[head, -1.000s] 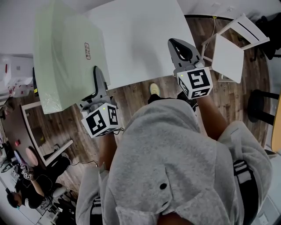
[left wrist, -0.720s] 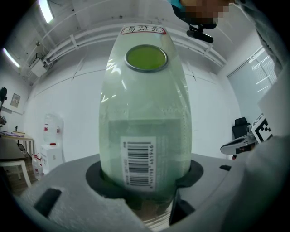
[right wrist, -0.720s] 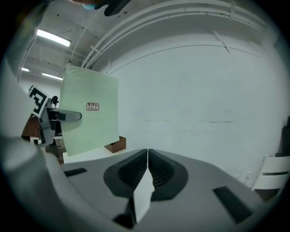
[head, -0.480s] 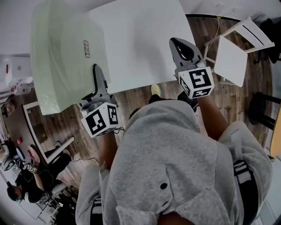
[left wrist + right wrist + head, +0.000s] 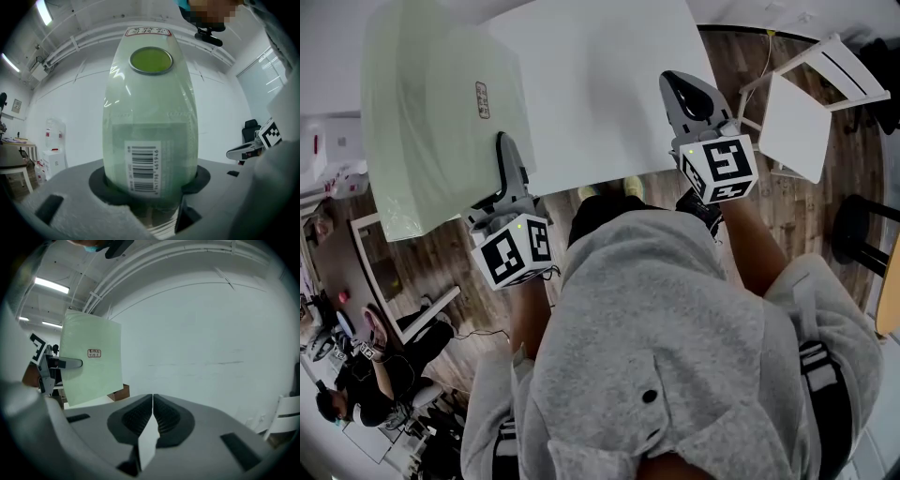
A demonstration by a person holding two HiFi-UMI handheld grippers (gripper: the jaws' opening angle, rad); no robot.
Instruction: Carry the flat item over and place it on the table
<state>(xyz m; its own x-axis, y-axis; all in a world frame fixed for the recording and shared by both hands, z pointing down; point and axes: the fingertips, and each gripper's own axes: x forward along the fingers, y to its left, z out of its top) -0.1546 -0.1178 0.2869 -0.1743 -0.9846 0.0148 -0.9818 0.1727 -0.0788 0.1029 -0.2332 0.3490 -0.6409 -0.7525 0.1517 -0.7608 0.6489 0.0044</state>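
Note:
A flat pale-green pack (image 5: pixel 431 112) in clear wrap, with a small label on its face, hangs over the left part of the white table (image 5: pixel 600 84). My left gripper (image 5: pixel 504 150) is shut on its near edge. In the left gripper view the pack (image 5: pixel 150 108) stands edge-on between the jaws, with its barcode towards me. My right gripper (image 5: pixel 682 94) is shut and empty, its tips over the table's near right edge. In the right gripper view the closed jaws (image 5: pixel 152 401) face the bare tabletop (image 5: pixel 206 343), with the pack (image 5: pixel 91 366) at the left.
A white chair (image 5: pixel 797 112) stands right of the table on the wood floor, and a black stool (image 5: pixel 862 225) is further right. At the lower left a seated person (image 5: pixel 356 384) and a white frame (image 5: pixel 384 281) are in view.
Both grippers and the green pack have shifted a little forward, towards and over the table. The grip on the pack and the shut right jaws look the same.

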